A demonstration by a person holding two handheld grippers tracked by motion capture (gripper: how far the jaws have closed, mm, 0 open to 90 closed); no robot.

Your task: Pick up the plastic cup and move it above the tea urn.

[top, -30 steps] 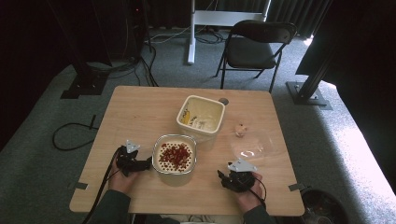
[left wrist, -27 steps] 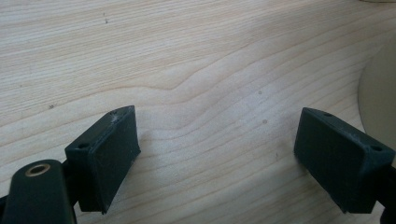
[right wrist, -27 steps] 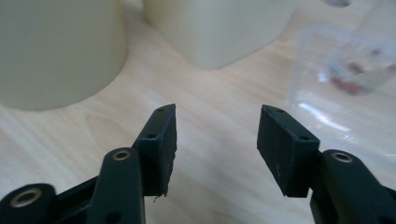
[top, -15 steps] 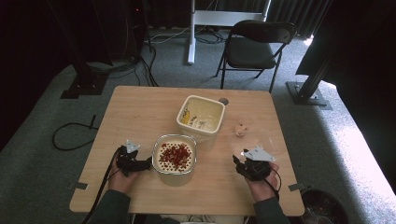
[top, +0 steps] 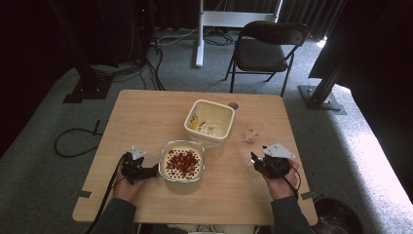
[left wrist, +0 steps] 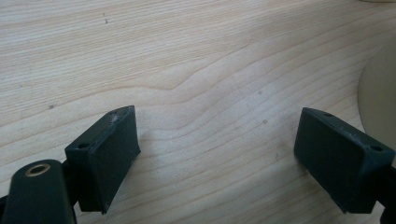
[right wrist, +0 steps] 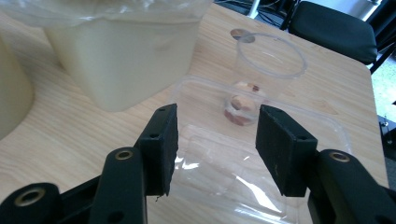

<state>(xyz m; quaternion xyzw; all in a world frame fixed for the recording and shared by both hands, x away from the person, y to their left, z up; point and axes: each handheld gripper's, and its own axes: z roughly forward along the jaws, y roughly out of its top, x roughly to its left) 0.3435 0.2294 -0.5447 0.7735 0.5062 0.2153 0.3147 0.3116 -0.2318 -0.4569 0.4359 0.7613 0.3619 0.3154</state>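
While the right gripper (right wrist: 212, 149) is hovering half-open and empty, the clear lid (right wrist: 261, 154) is lying flat dead ahead at frame centre, with the cup (right wrist: 268, 70) standing just beyond, and the left gripper (top: 148, 171) is idling open at lower left.

Pale wood table (top: 146, 117), matt, fine grain running in wavy lines. Just beside the cream tub (top: 209, 122), itself matt opaque plastic lined with thin crinkled film: a clear plastic cup (right wrist: 271, 63), smooth and glossy. In front of that cup, a clear plastic lid (right wrist: 243, 168), shiny, catching white glare. On the tub's near side, a shiny-rimmed bowl (top: 182, 161). Black matt plastic pads (right wrist: 163, 144), slightly rough, with brass-coloured metal eyelets.
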